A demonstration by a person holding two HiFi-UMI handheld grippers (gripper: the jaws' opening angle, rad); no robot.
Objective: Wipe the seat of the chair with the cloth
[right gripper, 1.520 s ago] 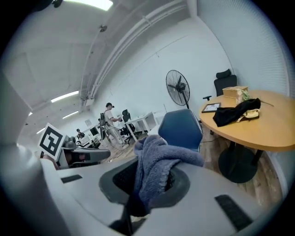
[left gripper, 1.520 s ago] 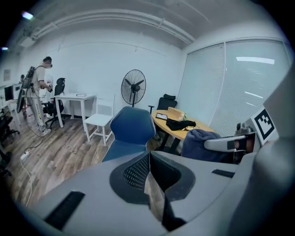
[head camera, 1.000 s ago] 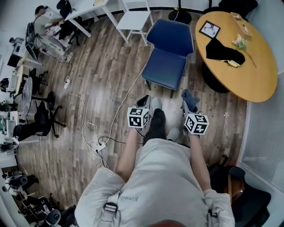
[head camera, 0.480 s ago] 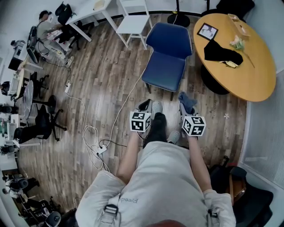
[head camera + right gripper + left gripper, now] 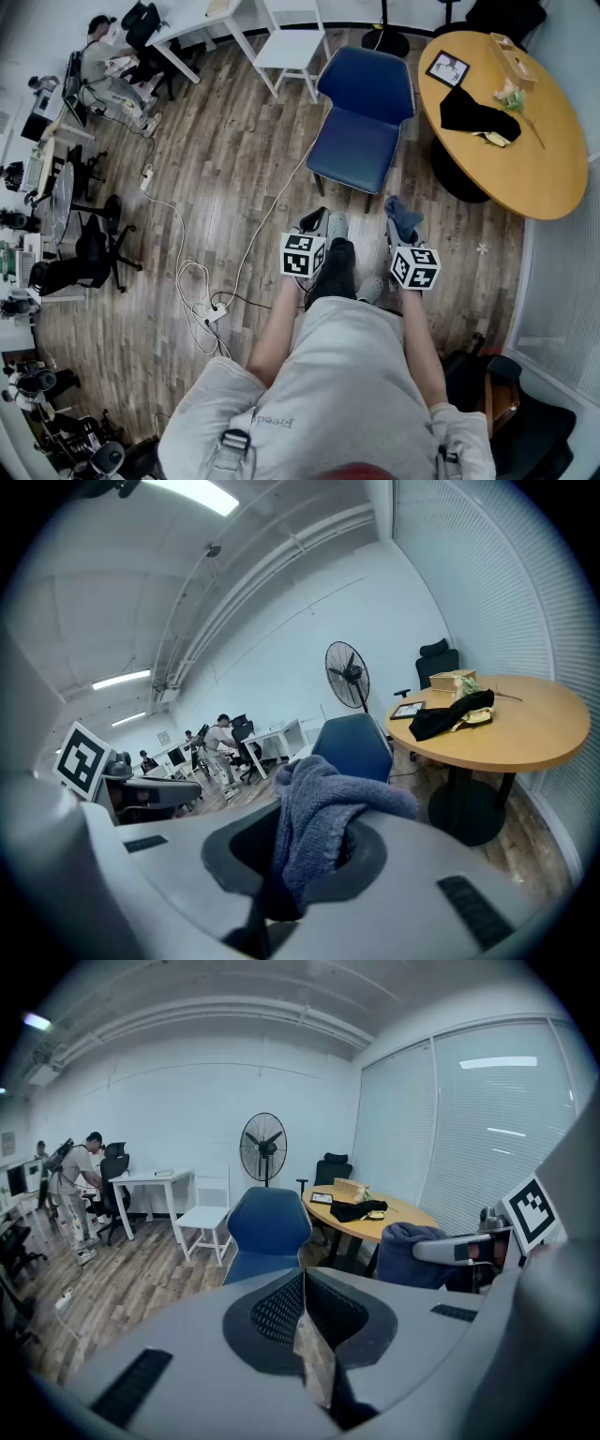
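**Counts.** Tools: two, the left tool point(image 5: 312, 222) and the right tool point(image 5: 400, 232). Cloth point(image 5: 403, 214): one. Chairs near the person: two, one blue chair point(image 5: 361, 131) and one white chair point(image 5: 291, 42). Round worktop point(image 5: 539, 169): one, bearing one frame point(image 5: 447, 67), one box point(image 5: 514, 54) and one black garment point(image 5: 476, 111). Fan point(image 5: 263, 1143): one.

Your cloth point(image 5: 403, 217) is greyish blue; the chair point(image 5: 361, 141) at upper centre is deep blue, the round table point(image 5: 534, 178) at upper right tan, the floor point(image 5: 216, 187) brown wood-grain planks.
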